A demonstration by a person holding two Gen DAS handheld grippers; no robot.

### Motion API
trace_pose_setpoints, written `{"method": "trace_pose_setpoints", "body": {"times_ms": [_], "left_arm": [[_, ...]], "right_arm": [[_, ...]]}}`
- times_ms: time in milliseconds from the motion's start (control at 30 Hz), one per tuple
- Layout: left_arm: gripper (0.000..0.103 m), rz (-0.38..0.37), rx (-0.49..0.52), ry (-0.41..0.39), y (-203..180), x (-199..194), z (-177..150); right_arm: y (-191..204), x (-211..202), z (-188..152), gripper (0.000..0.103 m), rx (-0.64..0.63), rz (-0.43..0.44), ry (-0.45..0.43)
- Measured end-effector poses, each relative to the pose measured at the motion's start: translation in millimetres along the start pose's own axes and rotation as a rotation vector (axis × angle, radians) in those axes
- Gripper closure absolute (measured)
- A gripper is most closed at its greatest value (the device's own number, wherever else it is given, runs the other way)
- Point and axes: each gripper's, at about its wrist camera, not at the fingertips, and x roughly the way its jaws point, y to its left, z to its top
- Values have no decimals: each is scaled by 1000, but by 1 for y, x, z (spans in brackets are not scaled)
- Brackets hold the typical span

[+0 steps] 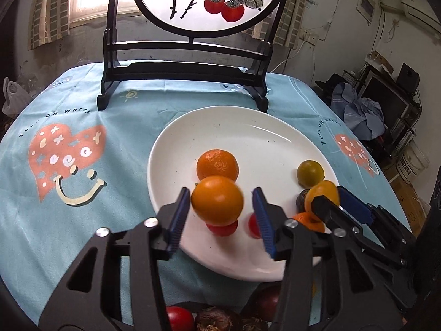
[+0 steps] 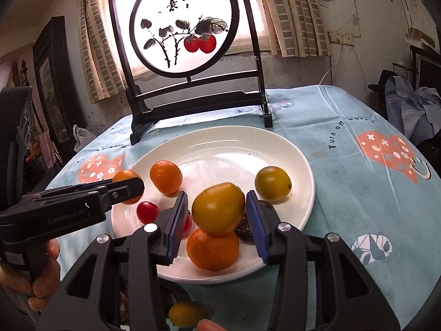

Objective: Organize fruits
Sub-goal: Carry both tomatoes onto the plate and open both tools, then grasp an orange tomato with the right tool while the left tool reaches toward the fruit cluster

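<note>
A white plate lies on the blue tablecloth. On it rest a mandarin, a greenish-yellow fruit, cherry tomatoes, a second mandarin and a dark brown fruit. My left gripper is open over the plate's near side. An orange fruit sits between its pads, against the left one and clear of the right. My right gripper brackets a yellow-orange fruit above the second mandarin, with a thin gap at each pad.
A black stand with a round painted screen rises just behind the plate. A dark bowl of fruit sits at the near table edge below the grippers. A hand holds the left gripper. Clutter and clothing lie beyond the table's right edge.
</note>
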Motion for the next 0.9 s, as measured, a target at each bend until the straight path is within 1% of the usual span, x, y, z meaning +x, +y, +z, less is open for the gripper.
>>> {"method": "trace_pose_setpoints", "body": {"times_ms": [33,200,233,267,300,367,433,533,633,733,800,900], "left_arm": [[31,9,-6,-12,0,-3,0],[23,36,-10,-48,3,-28,0],[18,48,-16,-54,4,-34,-1],[15,56,-23,-60,6,-40,-3],[15,59,-28,-68,7,-46,-5],[14,81,-29,-73,11,-56,-12],[10,111,-34,-79,18,-65,-25],[10,155,-53,-78,34,-76,-47],[9,196,-84,-67,52,-84,-62],[8,224,-118,-37,63,-88,-71],[8,229,-134,-12,68,-90,-75],[8,248,-132,-16,67,-97,-78]], "right_arm": [[1,-2,0,57,-8,0,-3],[6,-14,2,57,-20,11,-21],[7,-17,1,57,-25,10,-22],[9,-19,0,57,-32,12,-21],[11,-22,-1,57,-41,14,-21],[16,-29,-3,56,-60,12,-24],[21,-37,-7,56,-74,15,-19],[25,-44,-15,55,-64,43,22],[33,-49,-26,55,-72,73,70],[46,-52,-37,55,-102,104,131],[54,-54,-45,51,-124,124,181],[68,-53,-55,51,-168,129,261]]}}
